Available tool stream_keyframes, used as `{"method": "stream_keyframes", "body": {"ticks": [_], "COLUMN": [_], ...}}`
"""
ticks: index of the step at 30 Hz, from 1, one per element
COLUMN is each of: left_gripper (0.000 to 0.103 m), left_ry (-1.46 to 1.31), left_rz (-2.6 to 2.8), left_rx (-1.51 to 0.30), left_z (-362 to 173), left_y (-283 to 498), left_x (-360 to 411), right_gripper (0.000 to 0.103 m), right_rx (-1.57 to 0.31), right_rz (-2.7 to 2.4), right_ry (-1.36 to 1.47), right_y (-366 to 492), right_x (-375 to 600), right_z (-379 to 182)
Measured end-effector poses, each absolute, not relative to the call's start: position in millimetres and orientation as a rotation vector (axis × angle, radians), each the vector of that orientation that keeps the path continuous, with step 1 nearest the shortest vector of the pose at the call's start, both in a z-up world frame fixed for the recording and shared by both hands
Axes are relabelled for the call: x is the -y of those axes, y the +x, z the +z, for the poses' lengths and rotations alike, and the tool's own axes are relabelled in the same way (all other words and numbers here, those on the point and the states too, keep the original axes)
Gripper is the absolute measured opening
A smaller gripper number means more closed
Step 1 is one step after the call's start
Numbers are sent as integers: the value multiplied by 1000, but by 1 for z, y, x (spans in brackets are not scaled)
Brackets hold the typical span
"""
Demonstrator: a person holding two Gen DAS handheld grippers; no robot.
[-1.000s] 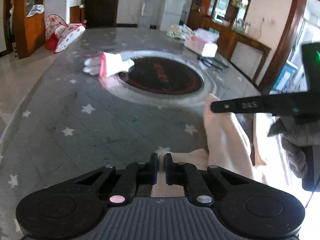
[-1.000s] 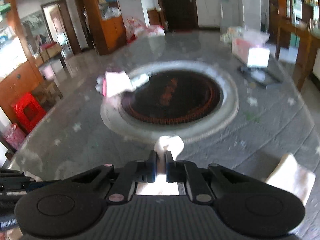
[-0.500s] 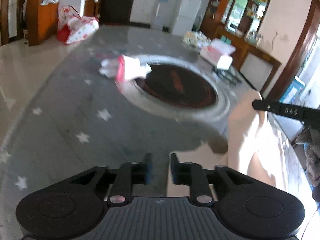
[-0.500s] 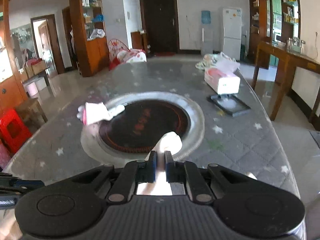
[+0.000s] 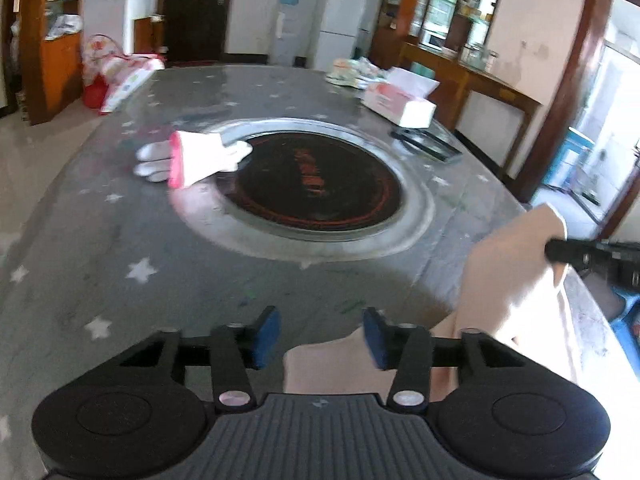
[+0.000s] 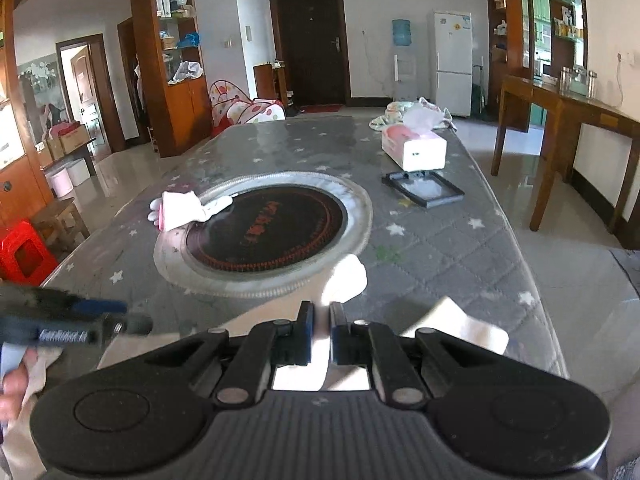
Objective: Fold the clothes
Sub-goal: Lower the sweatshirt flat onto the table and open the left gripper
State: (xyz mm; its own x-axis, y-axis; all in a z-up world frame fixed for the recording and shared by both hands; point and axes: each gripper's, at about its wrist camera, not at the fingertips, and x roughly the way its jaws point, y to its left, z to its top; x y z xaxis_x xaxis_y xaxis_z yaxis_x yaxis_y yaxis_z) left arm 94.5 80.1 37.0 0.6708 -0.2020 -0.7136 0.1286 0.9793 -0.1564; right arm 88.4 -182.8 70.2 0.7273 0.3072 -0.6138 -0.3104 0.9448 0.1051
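1. The left hand-held gripper [image 5: 320, 334] has just been spreading its jaws; they now stand apart, and the pale peach garment [image 5: 508, 292] lies beneath and between them without either blue pad pressing on it.
2. The right hand-held gripper [image 6: 320, 330] has its jaws drawn together on a fold of that same garment [image 6: 344, 278], with a bunch of the cloth poking up past the fingertips.
3. From the left wrist view, the right hand-held gripper [image 5: 560, 250] comes in from the right edge, lifting a corner of the garment above the tabletop [image 5: 100, 240].
4. The garment sits at the near end of the grey, star-patterned tabletop, partly raised and partly lying flat, with one flap [image 6: 460, 322] resting near the right edge.
5. A round dark hotplate [image 6: 266, 234] with a metal ring is set into the middle of the tabletop.
6. A small white and pink garment [image 6: 180, 210] lies across the hotplate's left rim, well apart from the peach one.
7. Farther back on the right are a tissue box [image 6: 414, 148] and, just in front of it, a flat black tray [image 6: 422, 190].
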Motion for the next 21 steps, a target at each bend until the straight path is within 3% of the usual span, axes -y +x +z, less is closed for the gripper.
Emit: {"method": "stream_keyframes", "body": {"ticks": [13, 15, 16, 21], "left_gripper": [40, 31, 21, 12], "left_ry": [99, 108, 111, 85], "left_rz": [-326, -349, -361, -312], "left_rx": [-827, -821, -818, -770], "left_z": [23, 23, 23, 32], "left_y": [99, 97, 95, 90], "left_x": [-48, -47, -46, -53], "right_gripper": [7, 7, 7, 7], "right_rx": [-725, -726, -725, -703], "right_rz": [347, 347, 347, 353], "right_ry": [18, 19, 20, 15], "right_y": [76, 78, 79, 85], "right_x": [200, 200, 201, 196], "right_z": [46, 45, 45, 52]}}
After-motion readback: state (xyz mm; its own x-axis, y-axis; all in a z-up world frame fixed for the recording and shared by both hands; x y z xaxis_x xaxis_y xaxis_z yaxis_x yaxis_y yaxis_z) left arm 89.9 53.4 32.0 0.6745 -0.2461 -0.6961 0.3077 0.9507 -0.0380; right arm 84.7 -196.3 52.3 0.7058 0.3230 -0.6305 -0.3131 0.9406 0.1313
